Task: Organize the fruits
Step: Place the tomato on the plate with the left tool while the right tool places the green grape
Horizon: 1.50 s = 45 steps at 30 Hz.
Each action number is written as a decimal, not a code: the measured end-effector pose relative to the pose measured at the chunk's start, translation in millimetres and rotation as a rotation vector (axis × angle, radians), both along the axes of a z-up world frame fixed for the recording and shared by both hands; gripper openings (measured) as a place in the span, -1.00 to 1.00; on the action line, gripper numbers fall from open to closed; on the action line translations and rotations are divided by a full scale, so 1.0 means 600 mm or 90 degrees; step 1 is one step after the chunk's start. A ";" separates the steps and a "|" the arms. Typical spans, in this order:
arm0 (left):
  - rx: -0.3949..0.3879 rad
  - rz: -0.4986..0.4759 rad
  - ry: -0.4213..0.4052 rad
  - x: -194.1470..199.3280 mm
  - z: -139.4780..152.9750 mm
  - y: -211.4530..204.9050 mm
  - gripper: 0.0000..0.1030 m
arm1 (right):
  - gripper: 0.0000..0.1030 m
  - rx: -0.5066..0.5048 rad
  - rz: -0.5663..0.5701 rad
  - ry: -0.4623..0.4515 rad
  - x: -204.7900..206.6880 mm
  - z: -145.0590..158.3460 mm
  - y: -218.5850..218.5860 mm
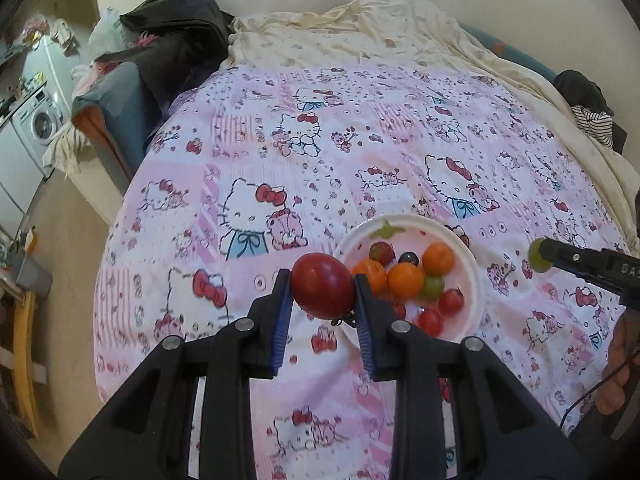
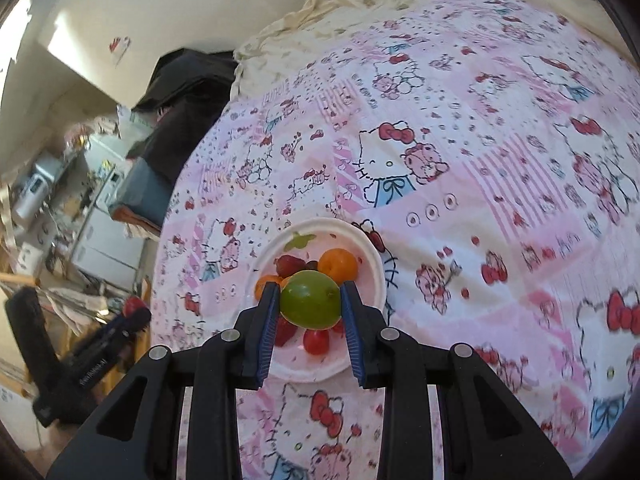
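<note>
My left gripper (image 1: 322,292) is shut on a dark red plum-like fruit (image 1: 322,290) and holds it above the bed, just left of a white plate (image 1: 472,268). The plate holds several small fruits: oranges (image 1: 405,280), red tomatoes (image 1: 451,301), a green grape (image 1: 434,285), a strawberry (image 1: 381,251). My right gripper (image 2: 310,300) is shut on a green fruit (image 2: 310,300) above the same plate (image 2: 376,268). The right gripper also shows at the right edge of the left wrist view (image 1: 540,258), and the left gripper at the lower left of the right wrist view (image 2: 134,308).
The plate lies on a bed with a pink Hello Kitty cover (image 1: 320,152). A cream blanket (image 1: 360,28) and dark clothes (image 1: 176,20) lie at the far end. A washing machine (image 1: 36,128) and shelves stand left of the bed.
</note>
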State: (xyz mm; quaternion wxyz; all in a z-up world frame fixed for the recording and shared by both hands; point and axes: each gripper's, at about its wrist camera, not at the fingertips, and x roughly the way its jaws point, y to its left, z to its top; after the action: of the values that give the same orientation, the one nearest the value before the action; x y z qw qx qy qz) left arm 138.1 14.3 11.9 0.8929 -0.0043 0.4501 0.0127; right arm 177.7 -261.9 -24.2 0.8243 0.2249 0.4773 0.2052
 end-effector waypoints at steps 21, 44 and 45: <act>-0.044 -0.060 0.063 0.157 -0.123 -0.081 -0.50 | -0.37 -0.054 0.046 0.124 0.078 -0.129 0.051; -0.040 -0.061 0.121 0.199 -0.178 -0.100 0.41 | 0.62 -0.059 -0.007 0.111 0.083 -0.131 0.031; -0.041 -0.064 0.118 0.197 -0.173 -0.099 0.43 | 0.63 -0.057 -0.009 0.111 0.083 -0.130 0.030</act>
State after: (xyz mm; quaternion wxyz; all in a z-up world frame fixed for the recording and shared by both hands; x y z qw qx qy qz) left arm 256.4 -45.1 -92.1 0.8463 -0.0091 0.5306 -0.0459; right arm 227.5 -244.2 -102.4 0.7901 0.2082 0.5546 0.1577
